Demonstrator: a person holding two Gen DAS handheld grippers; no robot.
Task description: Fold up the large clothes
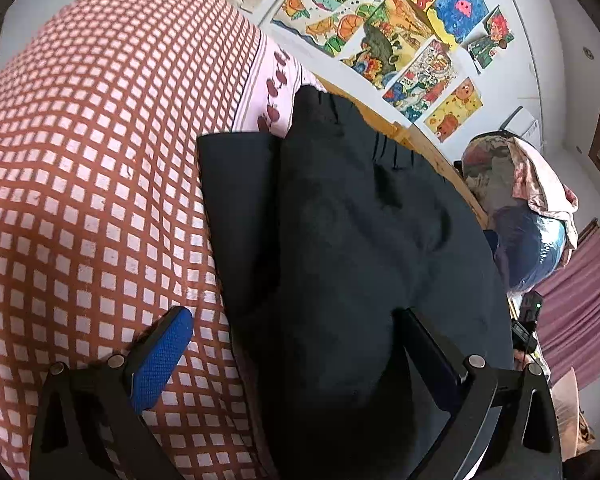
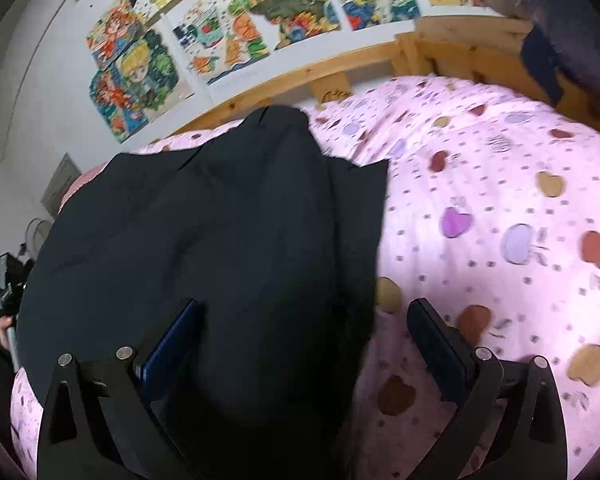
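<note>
Now your left hand-held gripper (image 1: 296,336) has its jaws spread wide, the dark garment (image 1: 348,248) bulging up between the fingers through the lower middle of the frame. Whether they touch the cloth, you cannot tell. Left of it lies a red-and-white checked cover (image 1: 80,168). Your right hand-held gripper (image 2: 302,320) is equally wide apart, astride the garment's edge (image 2: 204,240), which fills the centre and left over the pink patterned bedsheet (image 2: 480,208). Colourful drawings (image 2: 228,32) line the wall along the top.
</note>
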